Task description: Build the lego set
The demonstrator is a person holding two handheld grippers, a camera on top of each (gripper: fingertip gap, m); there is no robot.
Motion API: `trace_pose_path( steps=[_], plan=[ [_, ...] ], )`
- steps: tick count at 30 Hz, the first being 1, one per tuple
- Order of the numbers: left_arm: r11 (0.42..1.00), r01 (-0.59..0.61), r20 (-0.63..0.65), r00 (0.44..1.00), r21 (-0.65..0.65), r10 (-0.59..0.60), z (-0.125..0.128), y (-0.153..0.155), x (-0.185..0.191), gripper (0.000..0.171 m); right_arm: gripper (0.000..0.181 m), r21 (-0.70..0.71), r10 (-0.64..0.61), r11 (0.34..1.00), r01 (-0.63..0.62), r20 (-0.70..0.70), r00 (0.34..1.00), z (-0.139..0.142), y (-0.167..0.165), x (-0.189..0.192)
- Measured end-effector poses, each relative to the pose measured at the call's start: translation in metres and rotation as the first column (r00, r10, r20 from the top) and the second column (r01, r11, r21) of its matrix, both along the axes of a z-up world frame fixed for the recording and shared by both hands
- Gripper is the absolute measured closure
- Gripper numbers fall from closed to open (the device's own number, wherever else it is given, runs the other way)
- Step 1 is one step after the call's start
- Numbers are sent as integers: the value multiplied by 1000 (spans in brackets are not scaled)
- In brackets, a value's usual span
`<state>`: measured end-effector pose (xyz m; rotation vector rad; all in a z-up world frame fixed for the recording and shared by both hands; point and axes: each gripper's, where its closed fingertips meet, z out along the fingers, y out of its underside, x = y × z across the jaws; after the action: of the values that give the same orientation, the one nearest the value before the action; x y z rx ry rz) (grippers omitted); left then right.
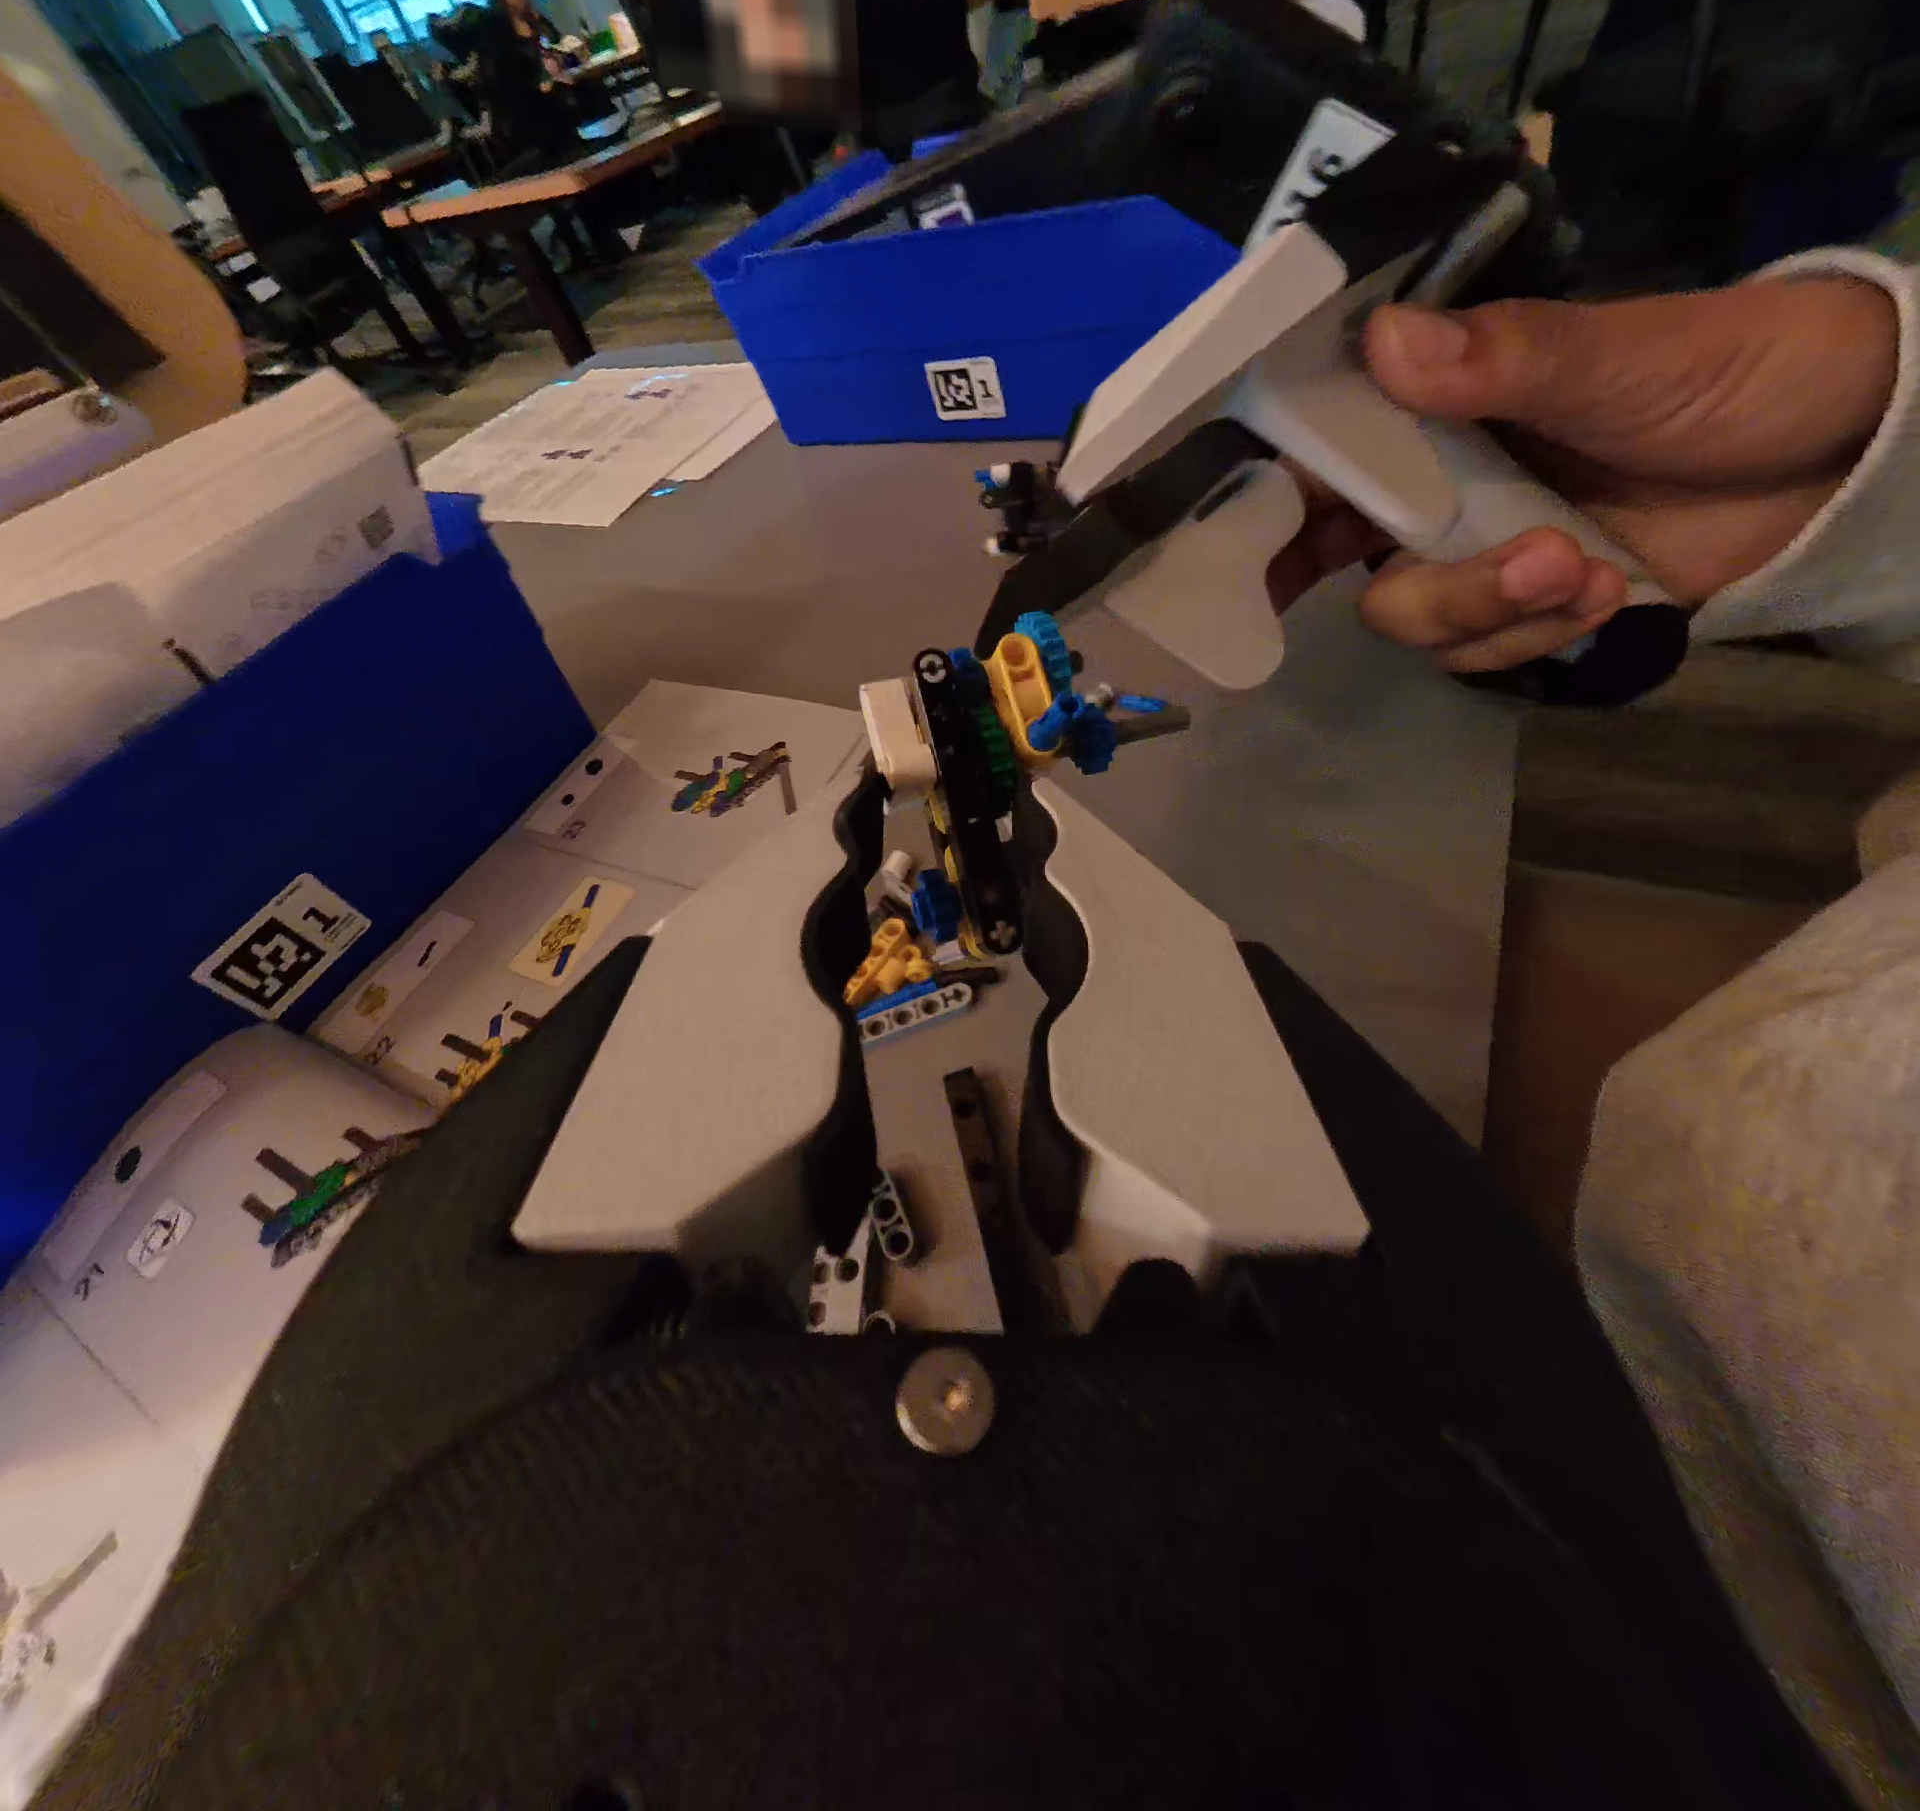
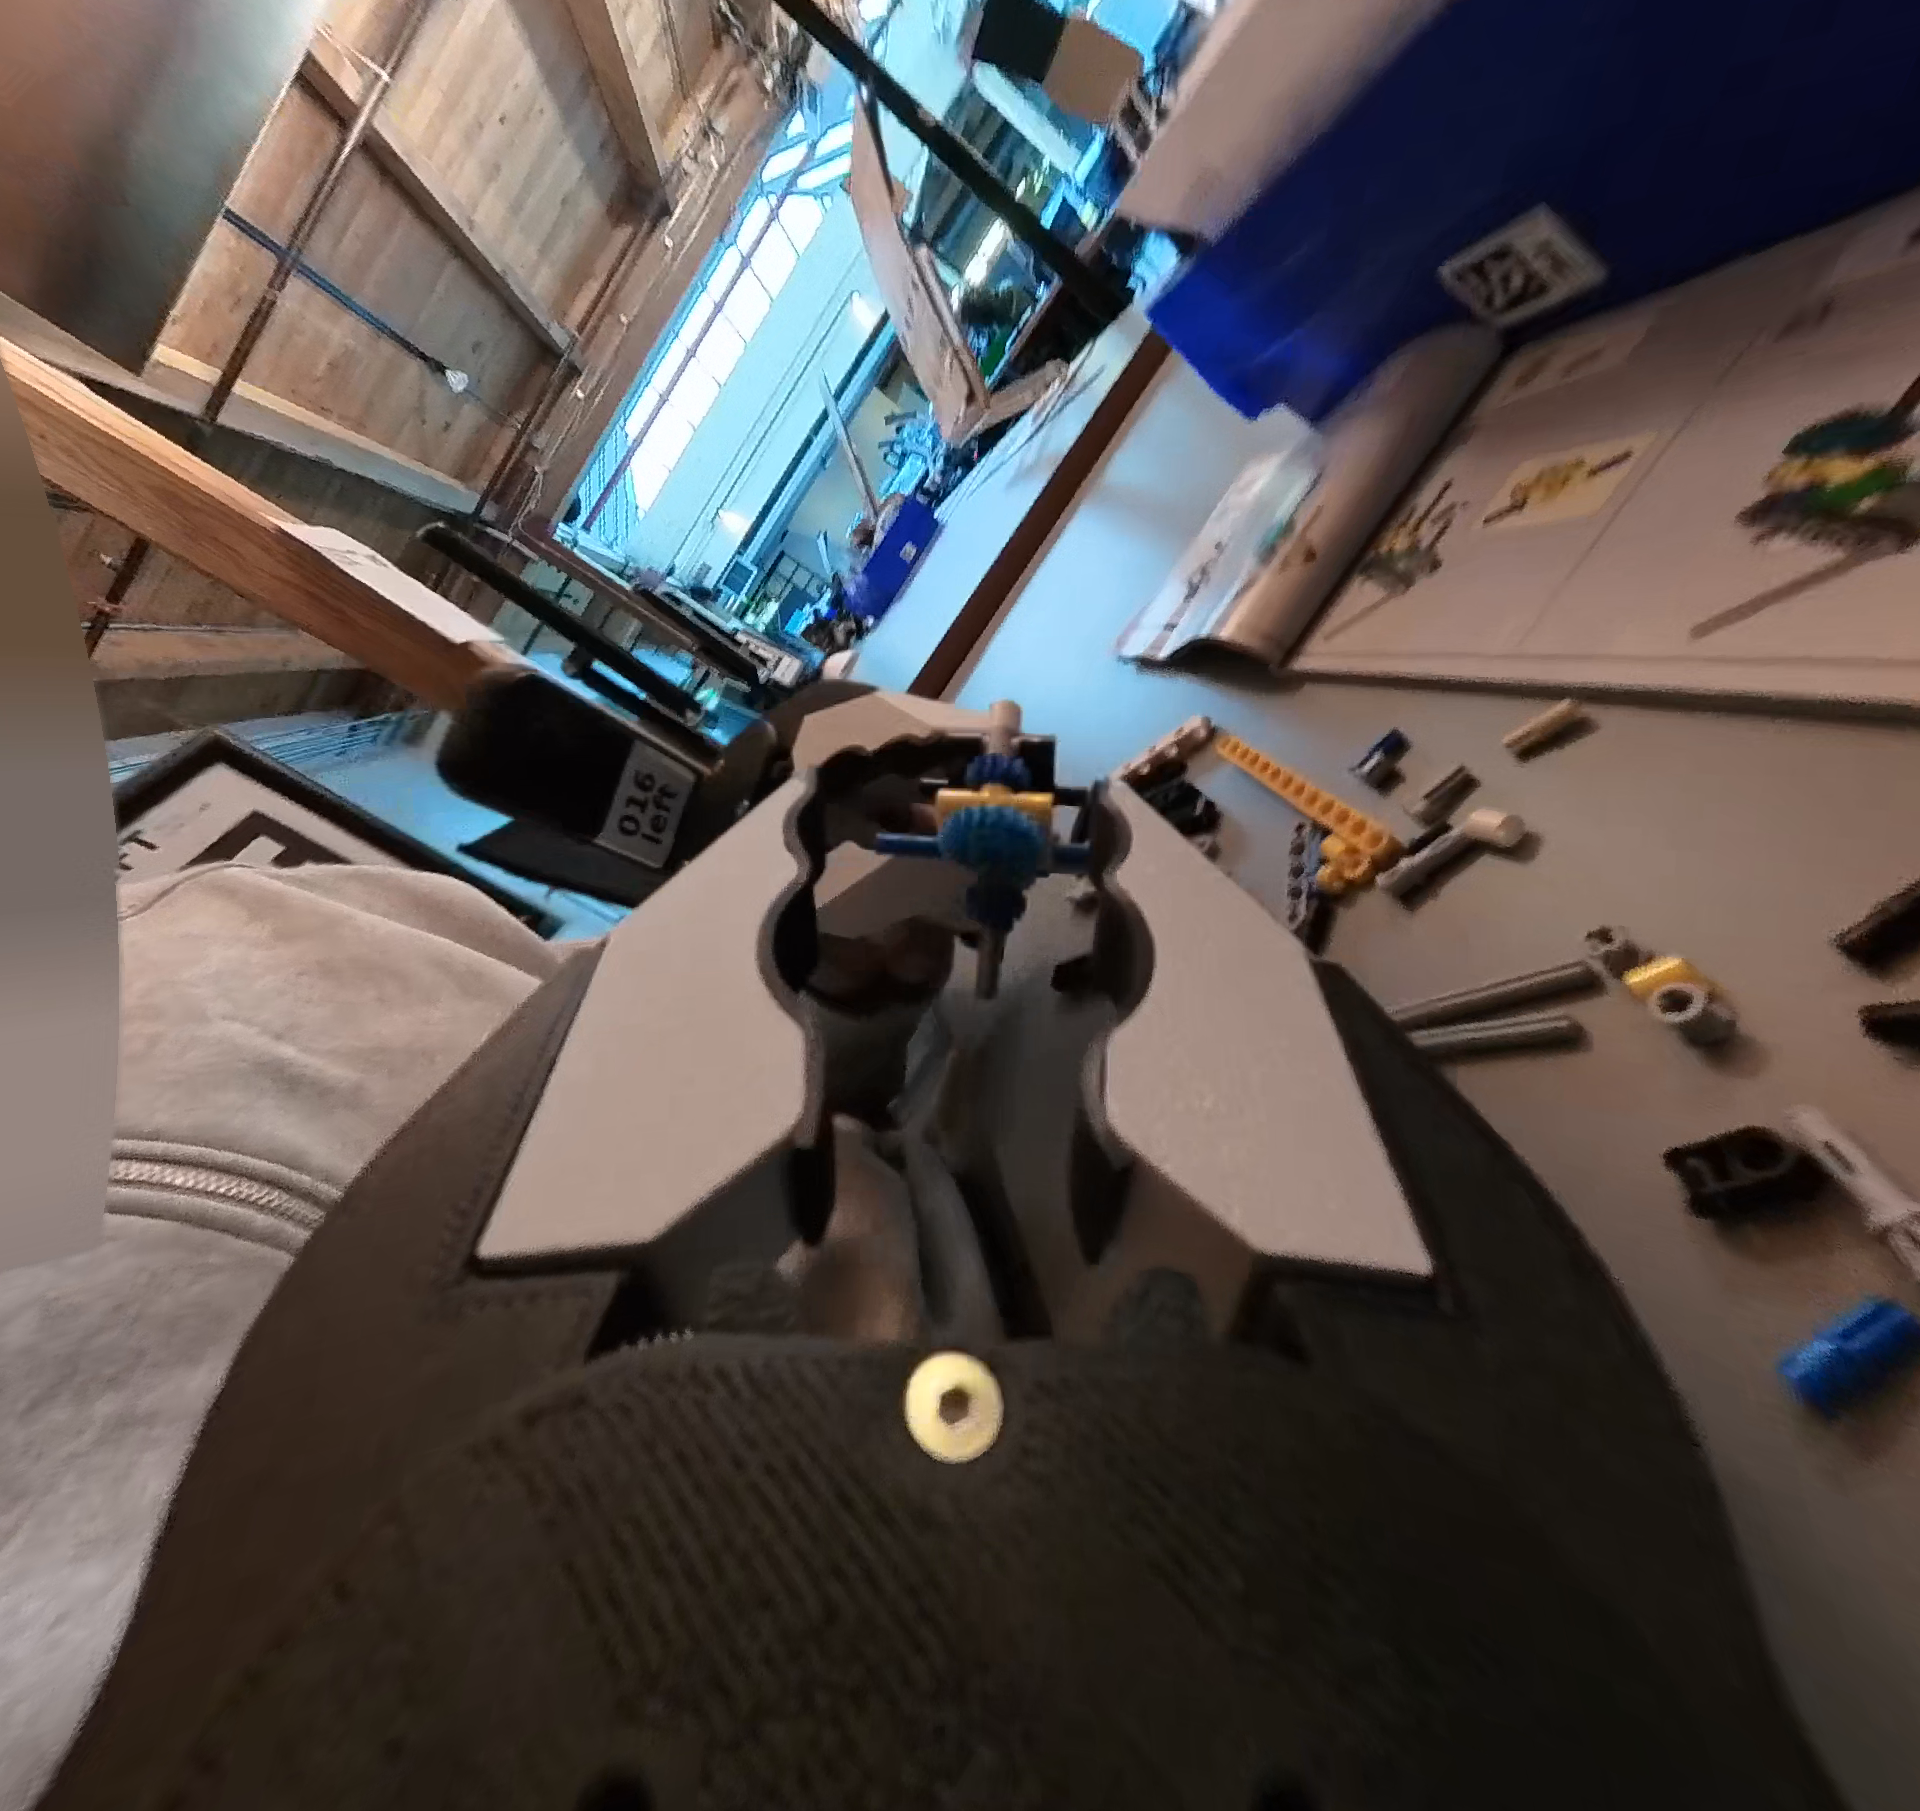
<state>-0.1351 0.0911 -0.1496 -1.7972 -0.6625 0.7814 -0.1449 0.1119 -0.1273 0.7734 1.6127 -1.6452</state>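
Note:
My left gripper (image 1: 951,816) is shut on a small lego assembly (image 1: 971,774): a black beam with a white block, a green gear, a yellow connector and blue gears. It holds the assembly upright above the grey table (image 1: 1330,826). My right gripper (image 1: 1039,618), held by a hand, reaches in from the upper right, with its black fingertip at the top blue gear. In the right wrist view my right gripper (image 2: 966,795) has its jaws apart on either side of the assembly's gear end (image 2: 982,831). The blue axle end does not touch the left pad.
The open instruction booklet (image 1: 623,878) lies left of the assembly, with blue bins (image 1: 312,774) (image 1: 977,307) and a white box (image 1: 187,535) beyond. Loose parts lie on the table: a yellow beam (image 2: 1299,795), grey axles (image 2: 1496,1008), a blue pin (image 2: 1849,1356), black pieces (image 2: 1745,1169). Across from one pair of fingers to the other is roughly 4 cm.

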Motion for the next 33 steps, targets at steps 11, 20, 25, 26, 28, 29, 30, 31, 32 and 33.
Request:
trace_pose_path(
  steps=[11, 20, 25, 26, 28, 29, 30, 31, 32, 33],
  plan=[
    [985, -105, -52, 992, 138, 113, 23, -21, -8, 151, 161, 84, -127, 981, 175, -408, 904, 1, -12, 8],
    [985, -104, -76, 990, 138, 116, 28, -16, -5, 151, 180, 42, -171, 976, 213, -459, 872, 9, -14, 11],
    [983, -106, -70, 991, 148, 117, 28, -15, -4, 151, 180, 39, -166, 978, 205, -446, 879, 9, -13, 11],
    [983, -105, -71, 991, 153, 117, 29, -15, -4, 151, 180, 36, -166, 979, 203, -444, 881, 9, -13, 11],
    [981, -106, -63, 991, 160, 118, 29, -14, -4, 151, 179, 35, -167, 979, 203, -442, 881, 9, -14, 11],
    [981, -107, -62, 991, 164, 119, 29, -14, -4, 151, 180, 36, -167, 979, 203, -442, 881, 9, -14, 11],
    [980, -108, -60, 991, 167, 119, 29, -14, -4, 151, 180, 34, -168, 979, 203, -441, 882, 9, -14, 11],
    [979, -110, -56, 991, 171, 121, 28, -14, -4, 151, 180, 33, -169, 979, 204, -440, 882, 10, -13, 11],
    [979, -112, -56, 991, 171, 123, 28, -14, -4, 151, 180, 33, -169, 978, 204, -439, 882, 10, -13, 11],
    [979, -113, -58, 991, 168, 124, 28, -14, -4, 151, 180, 33, -170, 978, 205, -439, 882, 9, -13, 11]
  ],
)
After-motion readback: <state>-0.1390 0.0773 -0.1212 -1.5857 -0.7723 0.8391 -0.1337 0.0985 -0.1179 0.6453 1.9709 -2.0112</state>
